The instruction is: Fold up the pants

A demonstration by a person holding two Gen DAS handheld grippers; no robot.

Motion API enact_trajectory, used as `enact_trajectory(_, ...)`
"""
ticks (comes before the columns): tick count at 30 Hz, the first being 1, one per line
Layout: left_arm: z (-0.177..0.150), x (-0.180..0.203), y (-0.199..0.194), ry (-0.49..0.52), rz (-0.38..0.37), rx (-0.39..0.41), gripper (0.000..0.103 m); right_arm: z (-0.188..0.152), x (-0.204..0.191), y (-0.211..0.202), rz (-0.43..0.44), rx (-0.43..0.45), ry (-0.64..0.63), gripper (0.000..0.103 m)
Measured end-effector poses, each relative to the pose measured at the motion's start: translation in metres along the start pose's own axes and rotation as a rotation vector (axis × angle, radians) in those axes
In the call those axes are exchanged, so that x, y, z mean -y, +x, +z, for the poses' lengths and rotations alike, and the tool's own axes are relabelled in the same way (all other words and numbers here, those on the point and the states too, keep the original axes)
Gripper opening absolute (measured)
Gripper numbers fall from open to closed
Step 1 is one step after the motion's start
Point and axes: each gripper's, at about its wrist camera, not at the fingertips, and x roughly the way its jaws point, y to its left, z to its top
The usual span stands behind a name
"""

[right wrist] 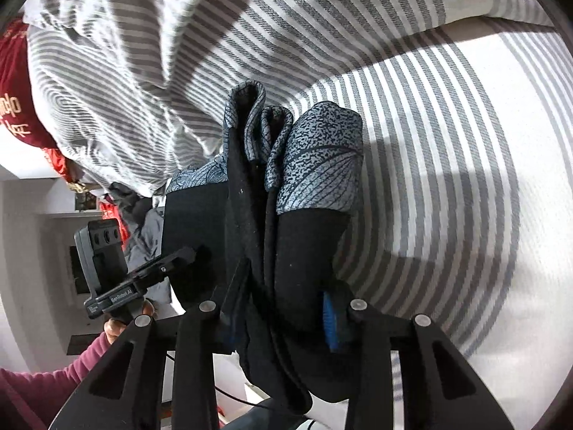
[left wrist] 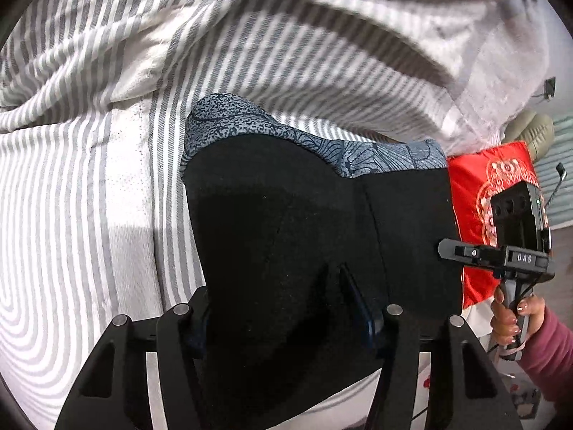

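Above a striped bedsheet (left wrist: 89, 179), the black pants (left wrist: 304, 233) hang pinched in both grippers.

Left gripper (left wrist: 286, 308) clamps bunched black cloth; right gripper (right wrist: 286, 308) likewise nips folded layers, patterned blue-grey cuffs (right wrist: 315, 150) dangling beyond. A red embroidered cushion (left wrist: 476, 186) lies beside the sheet, partly behind the pants. Dark fabric hides most of each gripper's fingers, so only a blue pad (right wrist: 329, 326) edge shows.

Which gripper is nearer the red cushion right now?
Right. The right gripper grips the pants at the edge beside the red cushion; the left gripper holds them farther away.
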Motion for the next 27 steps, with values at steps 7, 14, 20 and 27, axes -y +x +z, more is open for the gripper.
enact_trajectory(7, -0.032, 0.027, -0.012, -0.051, 0.019, 0.032, 0.061, -0.032, 0.001, -0.023, 0.048, -0.013, 0.003, 0.038)
enact_trajectory(14, -0.072, 0.031, -0.01, -0.069, 0.026, -0.017, 0.061, -0.076, 0.019, -0.034, 0.045, -0.021, 0.048, 0.038)
enact_trajectory(20, -0.099, 0.015, 0.025, -0.059, 0.107, -0.089, 0.062, -0.108, 0.042, -0.014, -0.05, -0.013, 0.086, 0.043)
enact_trajectory(27, -0.103, 0.009, 0.009, -0.049, 0.183, -0.051, 0.075, -0.122, 0.041, -0.025, -0.229, 0.057, 0.154, 0.069)
